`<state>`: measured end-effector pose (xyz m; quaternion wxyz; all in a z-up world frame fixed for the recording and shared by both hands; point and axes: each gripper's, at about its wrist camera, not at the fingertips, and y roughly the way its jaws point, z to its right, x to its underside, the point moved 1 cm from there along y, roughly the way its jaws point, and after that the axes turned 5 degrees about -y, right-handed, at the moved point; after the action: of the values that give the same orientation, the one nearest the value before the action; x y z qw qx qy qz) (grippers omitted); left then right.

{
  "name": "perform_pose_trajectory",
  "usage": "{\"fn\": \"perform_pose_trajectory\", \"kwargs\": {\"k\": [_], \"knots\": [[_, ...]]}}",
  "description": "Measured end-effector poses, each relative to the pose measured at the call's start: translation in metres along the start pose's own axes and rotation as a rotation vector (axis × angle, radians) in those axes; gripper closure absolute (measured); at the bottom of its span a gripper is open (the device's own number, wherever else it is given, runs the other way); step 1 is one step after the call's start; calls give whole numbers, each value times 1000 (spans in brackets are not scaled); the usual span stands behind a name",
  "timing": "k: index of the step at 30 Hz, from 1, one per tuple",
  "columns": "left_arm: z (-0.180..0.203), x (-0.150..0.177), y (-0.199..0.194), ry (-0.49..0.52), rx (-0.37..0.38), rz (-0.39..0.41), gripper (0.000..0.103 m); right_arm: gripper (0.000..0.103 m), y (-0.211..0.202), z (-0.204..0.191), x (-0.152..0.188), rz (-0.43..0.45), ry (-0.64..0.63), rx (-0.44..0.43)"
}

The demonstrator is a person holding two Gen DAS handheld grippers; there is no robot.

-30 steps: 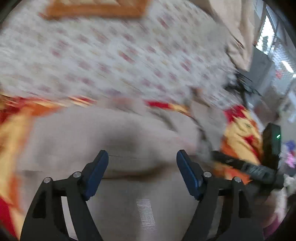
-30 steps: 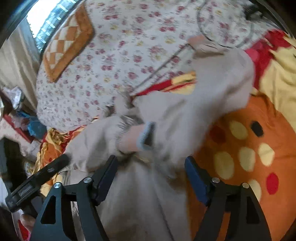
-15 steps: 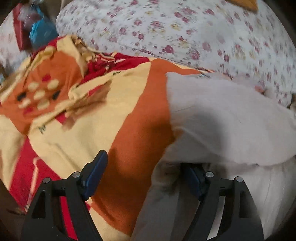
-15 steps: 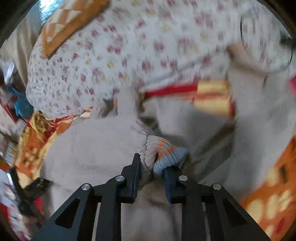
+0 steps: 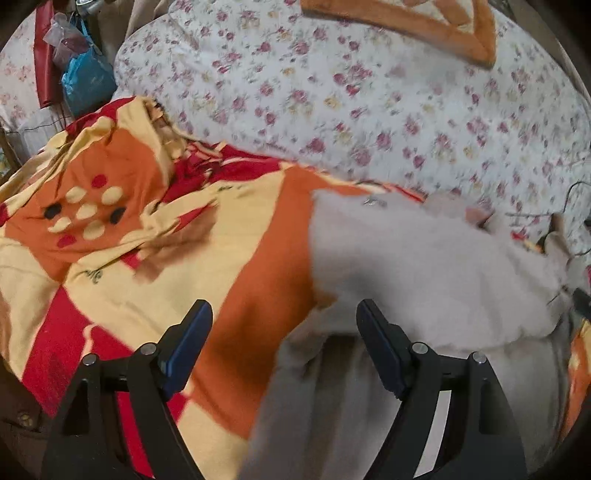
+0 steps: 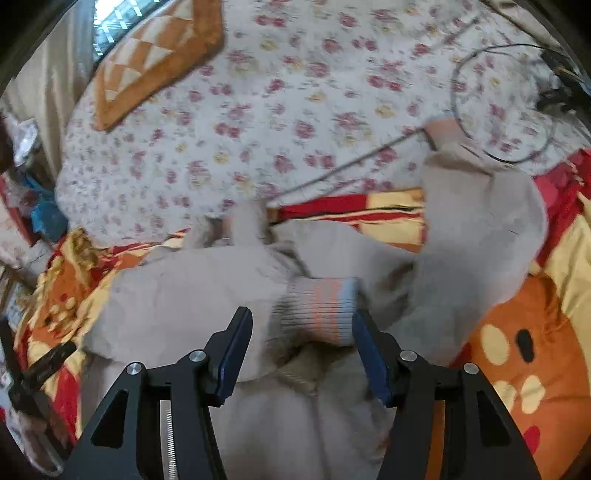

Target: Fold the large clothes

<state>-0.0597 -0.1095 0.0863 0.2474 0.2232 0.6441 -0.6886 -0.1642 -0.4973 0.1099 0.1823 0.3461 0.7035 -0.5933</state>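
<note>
A floral quilt (image 6: pixel 295 122) covers the bed — daylight enters through a window (image 6: pixel 118 14) beside beige curtains (image 6: pixel 55 85).

Left wrist view: we look down along the jaws, close over the grey garment (image 5: pixel 424 266) and orange blanket (image 5: pixel 155 236), facing the floral quilt (image 5: pixel 369 110).
Right wrist view: we sit close above the striped cuff (image 6: pixel 317 310), facing that quilt too.
Shared by the 2 views: garment, blanket, quilt, orange cushion (image 6: pixel 159 55).

A floral-covered bed (image 6: pixel 280 122) carries a patterned blanket (image 5: pixel 229 258), seemingly under the beige garment (image 6: pixel 207 291).
</note>
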Motion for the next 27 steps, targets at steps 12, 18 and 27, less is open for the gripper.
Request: {"fn": "perform_pose_trajectory", "kwargs": {"k": [12, 18, 27], "knots": [[11, 4, 75, 12, -74, -139, 13, 78, 45, 18, 2, -87, 35, 27], [18, -3, 41, 53, -45, -57, 13, 48, -34, 72, -1, 24, 99, 164], [69, -6, 18, 149, 79, -58, 13, 47, -54, 156, -14, 61, 277, 278]]}}
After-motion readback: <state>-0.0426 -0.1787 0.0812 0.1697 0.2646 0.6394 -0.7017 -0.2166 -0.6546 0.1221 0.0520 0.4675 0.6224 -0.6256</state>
